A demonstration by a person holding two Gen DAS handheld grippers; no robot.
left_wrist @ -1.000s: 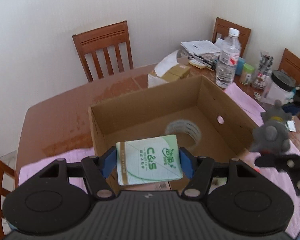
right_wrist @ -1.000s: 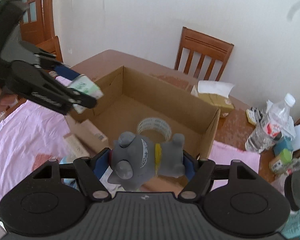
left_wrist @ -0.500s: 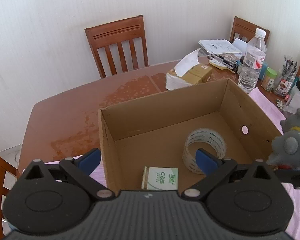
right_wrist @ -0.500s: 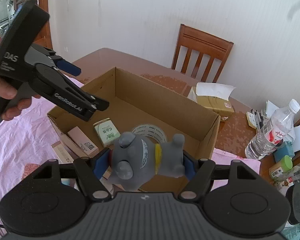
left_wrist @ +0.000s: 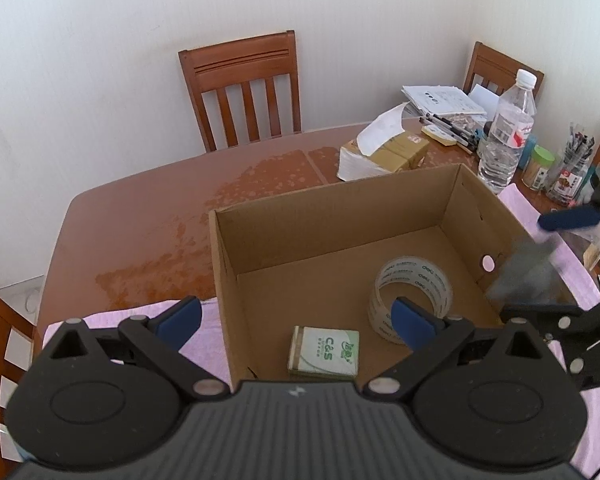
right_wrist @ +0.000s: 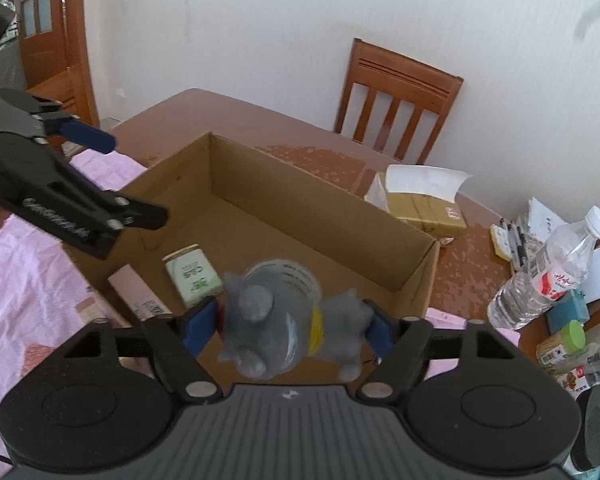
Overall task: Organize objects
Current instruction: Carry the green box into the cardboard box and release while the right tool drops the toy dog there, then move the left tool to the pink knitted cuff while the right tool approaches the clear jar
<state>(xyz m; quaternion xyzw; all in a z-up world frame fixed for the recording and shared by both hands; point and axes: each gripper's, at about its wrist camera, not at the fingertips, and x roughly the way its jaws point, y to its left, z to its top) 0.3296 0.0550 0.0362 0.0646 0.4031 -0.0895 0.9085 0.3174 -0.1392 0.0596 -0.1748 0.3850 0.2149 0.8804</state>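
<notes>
L gripper (left_wrist: 296, 316) jaws wide apart, empty, over cardboard box (left_wrist: 332, 208) near edge; tissue pack (left_wrist: 324, 352) + tape roll (left_wrist: 410, 292) lay inside. R gripper (right_wrist: 288, 326) jaws just opened, grey plush toy (right_wrist: 276, 324) blurred between them, above box

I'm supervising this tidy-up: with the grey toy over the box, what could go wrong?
The jaws of the right claw have just been opening, the blurred grey toy between them. It seems close to the right wall of the box, so it may clip the rim and tumble onto the pink cloth. It could also land on the tape roll and sit tilted.
</notes>
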